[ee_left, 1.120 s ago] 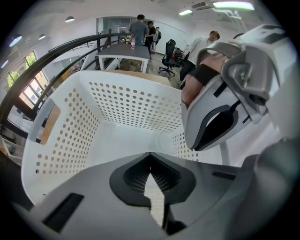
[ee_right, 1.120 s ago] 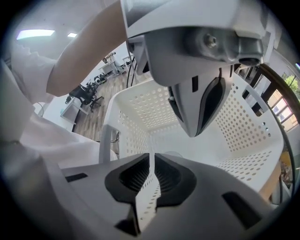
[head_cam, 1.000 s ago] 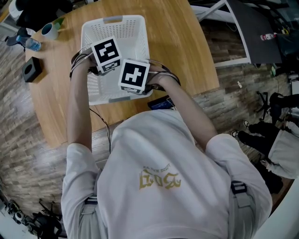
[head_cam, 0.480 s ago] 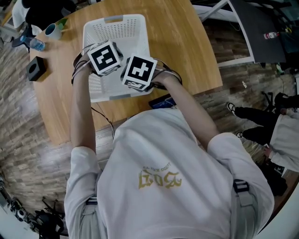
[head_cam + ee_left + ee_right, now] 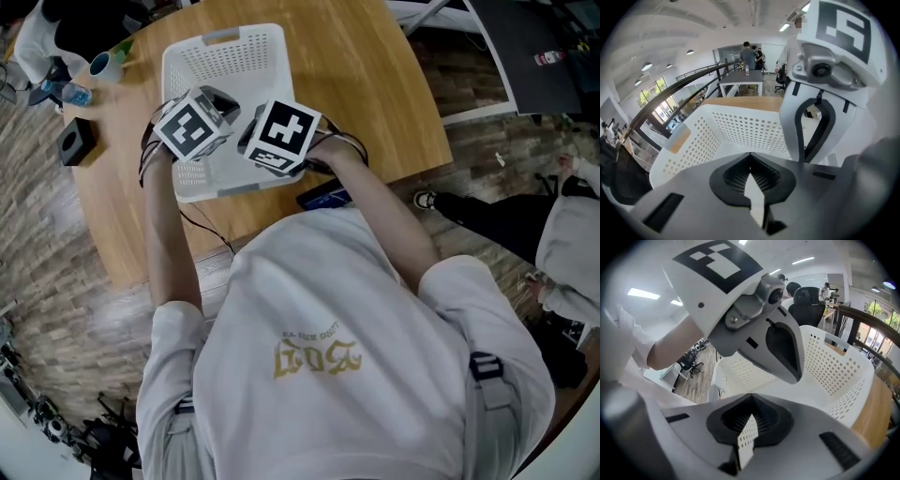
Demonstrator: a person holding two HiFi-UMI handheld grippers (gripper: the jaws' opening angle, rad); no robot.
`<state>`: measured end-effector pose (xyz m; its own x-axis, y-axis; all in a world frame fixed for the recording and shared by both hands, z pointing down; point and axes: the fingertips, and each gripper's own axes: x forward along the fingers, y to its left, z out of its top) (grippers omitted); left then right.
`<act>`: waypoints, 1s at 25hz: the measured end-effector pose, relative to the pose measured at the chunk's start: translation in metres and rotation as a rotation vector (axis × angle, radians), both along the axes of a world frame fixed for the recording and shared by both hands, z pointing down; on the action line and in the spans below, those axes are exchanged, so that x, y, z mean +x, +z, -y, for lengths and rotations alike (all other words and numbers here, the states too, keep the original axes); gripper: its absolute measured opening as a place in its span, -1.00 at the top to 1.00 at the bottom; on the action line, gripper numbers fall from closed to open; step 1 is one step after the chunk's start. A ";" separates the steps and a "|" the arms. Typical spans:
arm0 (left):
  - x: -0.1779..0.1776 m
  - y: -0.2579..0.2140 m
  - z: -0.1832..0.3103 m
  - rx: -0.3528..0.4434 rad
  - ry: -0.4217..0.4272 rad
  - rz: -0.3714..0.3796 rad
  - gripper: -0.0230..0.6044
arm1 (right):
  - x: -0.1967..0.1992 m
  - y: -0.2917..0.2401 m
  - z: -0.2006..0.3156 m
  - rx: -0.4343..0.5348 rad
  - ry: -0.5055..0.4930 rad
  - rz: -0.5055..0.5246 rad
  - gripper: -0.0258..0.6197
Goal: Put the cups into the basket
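Observation:
A white perforated basket [image 5: 225, 37] stands on the round wooden table [image 5: 366, 84]. Both grippers hang over its near end, close together. My left gripper [image 5: 218, 98] is shut, and only a thin slit between its jaws shows white perforated plastic [image 5: 751, 157]. My right gripper [image 5: 251, 141] is shut in the same way [image 5: 751, 399]. Each gripper view shows the other gripper just ahead, with the basket's walls [image 5: 703, 136] [image 5: 843, 376] behind it. One white cup [image 5: 98, 64] with a blue inside stands far left on the table, away from both grippers. I see no cup in the basket.
Near the cup are a plastic bottle [image 5: 67, 94], a green object [image 5: 123, 45] and a small black box [image 5: 75, 141]. A dark blue-edged device [image 5: 323, 199] lies at the table's near edge. Another person [image 5: 562, 234] is at the right, off the table.
The left gripper has swung a little left and tilted outward. The right gripper has risen slightly toward the basket's middle. The basket and cup have stayed in place.

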<state>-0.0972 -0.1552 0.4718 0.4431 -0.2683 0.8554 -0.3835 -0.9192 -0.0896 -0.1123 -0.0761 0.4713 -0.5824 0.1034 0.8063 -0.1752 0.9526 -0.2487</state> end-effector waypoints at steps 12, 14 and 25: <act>-0.003 -0.045 -0.010 0.126 -0.176 -0.194 0.91 | 0.012 -0.021 0.022 0.101 0.094 0.145 0.89; -0.008 -0.046 -0.010 0.146 -0.215 -0.204 0.91 | 0.013 -0.023 0.024 0.107 0.101 0.162 0.89; -0.041 -0.066 -0.001 0.299 -0.498 -0.324 0.91 | 0.007 -0.037 0.029 0.164 0.122 0.277 0.89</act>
<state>-0.1385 -0.1540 0.4058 0.4274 -0.7124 0.5566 -0.8063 -0.5789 -0.1218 -0.1052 -0.1048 0.4338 -0.7819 -0.0983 0.6156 -0.2373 0.9601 -0.1481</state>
